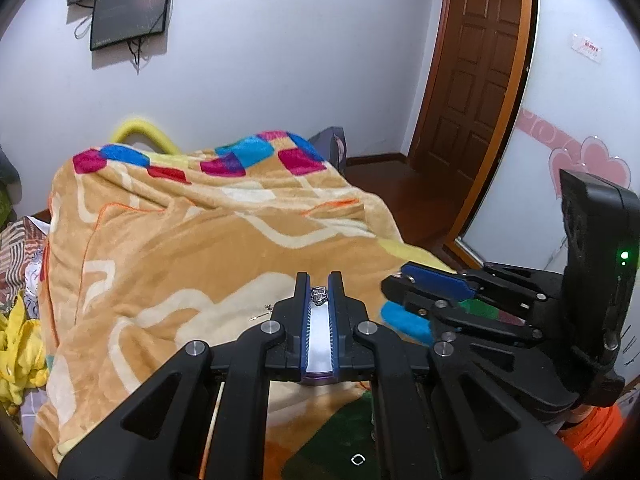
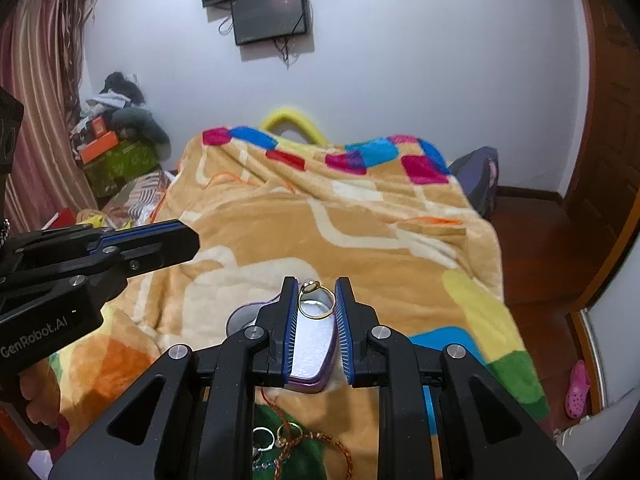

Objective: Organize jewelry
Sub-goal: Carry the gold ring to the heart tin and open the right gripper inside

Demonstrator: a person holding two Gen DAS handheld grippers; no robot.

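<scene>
My left gripper point(image 1: 319, 295) is shut on a small silver ring point(image 1: 319, 295) held at its fingertips above an open purple-rimmed tin point(image 1: 319, 354) with a white lining. My right gripper point(image 2: 317, 295) is shut on a gold ring point(image 2: 316, 300) with a pale stone, held over the same tin point(image 2: 312, 356). The right gripper also shows in the left wrist view point(image 1: 394, 280), and the left gripper in the right wrist view point(image 2: 188, 236). More rings point(image 2: 276, 438) and a red thread bracelet point(image 2: 332, 446) lie on the blanket below my right gripper.
An orange patterned blanket point(image 1: 180, 240) covers the bed. A small pin point(image 1: 262, 312) lies on it left of my left gripper. A wooden door point(image 1: 476, 60) and dark floor are to the right. Boxes and clothes point(image 2: 116, 136) are piled at the left wall.
</scene>
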